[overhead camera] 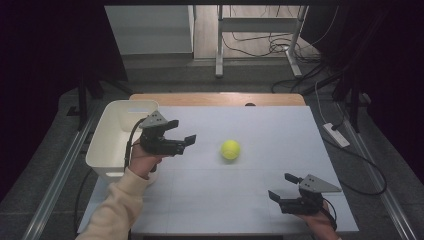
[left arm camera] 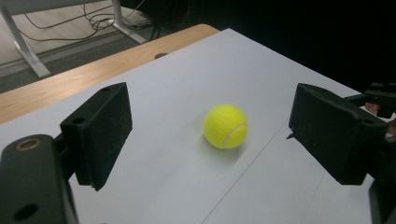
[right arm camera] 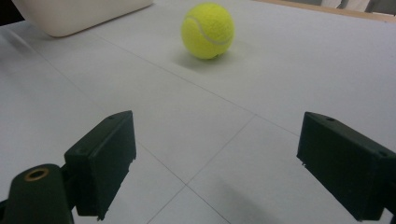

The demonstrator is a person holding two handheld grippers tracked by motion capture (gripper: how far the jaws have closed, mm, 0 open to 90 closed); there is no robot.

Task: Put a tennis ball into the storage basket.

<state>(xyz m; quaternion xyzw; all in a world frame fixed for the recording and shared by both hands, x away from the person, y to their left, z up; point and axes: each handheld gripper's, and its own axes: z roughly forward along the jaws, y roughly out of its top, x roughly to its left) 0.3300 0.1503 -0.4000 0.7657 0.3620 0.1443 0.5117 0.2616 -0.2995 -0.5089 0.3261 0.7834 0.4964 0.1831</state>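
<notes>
A: Between the two grippers, on the table (overhead camera: 260, 200), lies the tennis ball (overhead camera: 230, 149), touched by neither.

B: Position relative to the left gripper (overhead camera: 182, 134)?

A: Just ahead of its jaws, which stand wide apart and empty; the left gripper view frames the ball between them, a little beyond their tips.

B: And the right gripper (overhead camera: 283, 187)?

A: Its jaws are likewise spread, holding nothing. The ball sits well ahead of them, near the top of the right gripper view.

B: Surroundings?

A: A white bin (overhead camera: 114, 135) stands just behind the left gripper, on the side away from the ball.
</notes>
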